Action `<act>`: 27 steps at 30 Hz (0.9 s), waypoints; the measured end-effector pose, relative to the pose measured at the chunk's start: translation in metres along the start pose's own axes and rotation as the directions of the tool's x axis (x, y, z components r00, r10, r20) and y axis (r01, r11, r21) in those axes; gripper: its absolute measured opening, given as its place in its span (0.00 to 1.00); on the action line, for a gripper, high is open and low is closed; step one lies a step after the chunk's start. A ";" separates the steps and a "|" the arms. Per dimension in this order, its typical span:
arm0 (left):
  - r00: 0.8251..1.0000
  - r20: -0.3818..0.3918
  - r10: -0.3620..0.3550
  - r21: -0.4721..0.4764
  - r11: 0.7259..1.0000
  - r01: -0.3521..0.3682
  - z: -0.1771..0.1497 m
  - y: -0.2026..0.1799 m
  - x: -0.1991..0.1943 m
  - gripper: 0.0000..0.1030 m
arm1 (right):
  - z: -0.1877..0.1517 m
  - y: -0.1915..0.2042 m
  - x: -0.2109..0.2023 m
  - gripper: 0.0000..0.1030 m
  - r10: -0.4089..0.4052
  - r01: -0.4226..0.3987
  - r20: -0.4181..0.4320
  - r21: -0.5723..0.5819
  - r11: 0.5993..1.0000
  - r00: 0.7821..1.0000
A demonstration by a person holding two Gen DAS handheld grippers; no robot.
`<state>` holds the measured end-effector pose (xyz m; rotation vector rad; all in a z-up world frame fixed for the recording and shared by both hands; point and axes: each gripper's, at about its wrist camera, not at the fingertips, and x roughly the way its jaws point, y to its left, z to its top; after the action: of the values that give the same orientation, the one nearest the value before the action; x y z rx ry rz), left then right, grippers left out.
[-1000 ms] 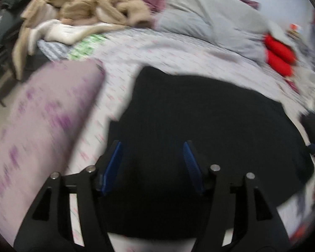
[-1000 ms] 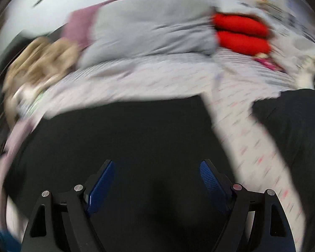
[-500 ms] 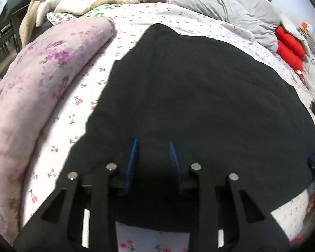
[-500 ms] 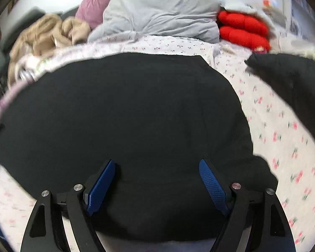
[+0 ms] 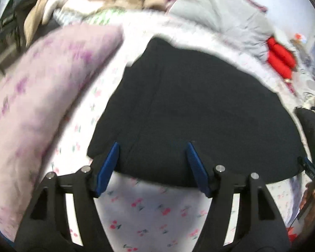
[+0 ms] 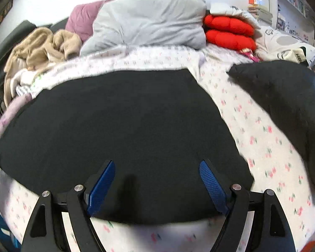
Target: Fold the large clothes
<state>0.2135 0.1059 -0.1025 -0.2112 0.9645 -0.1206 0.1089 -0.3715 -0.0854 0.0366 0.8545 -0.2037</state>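
Observation:
A large black garment [image 5: 199, 109] lies spread flat on the cherry-print bed sheet [image 5: 153, 210]; it also fills the middle of the right wrist view [image 6: 124, 126]. My left gripper [image 5: 153, 147] is open and empty, its blue fingertips over the garment's near left edge. My right gripper [image 6: 157, 166] is open and empty, its fingertips over the garment's near right edge. A fold line runs up the garment's left side in the left wrist view.
A rolled lilac floral quilt [image 5: 42, 105] lies along the left. A second black garment [image 6: 283, 96] lies to the right. A grey duvet [image 6: 149, 27], red cushions [image 6: 229, 31] and beige clothes [image 6: 40, 46] are piled at the bed's far end.
My left gripper has opened from a narrow gap and pulled back toward the garment's near edge. My right gripper stayed open and also drew back toward the near edge.

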 end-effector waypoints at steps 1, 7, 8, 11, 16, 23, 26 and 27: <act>1.000 -0.002 0.012 -0.008 1.000 -0.012 -0.003 0.005 0.007 0.66 | -0.006 -0.001 0.007 0.81 0.006 -0.006 -0.011 -0.013 1.000 1.000; 0.999 0.005 0.046 -0.005 0.999 -0.046 -0.006 0.006 0.011 0.66 | -0.006 0.011 0.029 0.82 -0.065 0.064 -0.009 -0.068 0.996 0.998; 0.999 -0.006 0.039 -0.027 0.999 -0.039 -0.005 0.010 0.007 0.66 | -0.004 0.010 0.029 0.82 -0.063 0.062 -0.010 -0.061 0.996 0.998; 0.999 0.010 0.031 -0.066 0.997 -0.030 -0.008 0.020 -0.013 0.66 | 0.000 0.007 0.015 0.82 -0.060 0.060 0.004 -0.044 0.997 0.998; 0.998 -0.067 0.002 -0.132 0.991 -0.011 -0.017 0.039 -0.002 0.66 | -0.002 0.001 -0.015 0.82 -0.032 0.031 0.054 0.016 0.999 0.998; 0.999 0.018 -0.026 -0.163 0.986 0.029 -0.024 0.034 -0.026 0.66 | -0.021 -0.011 -0.039 0.42 0.143 -0.146 0.047 0.083 0.986 0.989; 0.995 0.099 -0.030 -0.033 0.999 0.033 -0.021 0.003 -0.038 0.66 | -0.022 0.005 -0.029 0.36 0.136 -0.136 0.012 0.004 0.991 0.991; 0.993 0.103 -0.057 0.019 0.998 0.055 -0.022 -0.008 -0.035 0.66 | -0.021 0.010 -0.026 0.36 0.158 -0.158 0.006 -0.002 0.987 0.987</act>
<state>0.1754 0.1026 -0.0844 -0.2277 0.8543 -0.1674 0.0788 -0.3550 -0.0803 0.1017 0.8411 -0.0537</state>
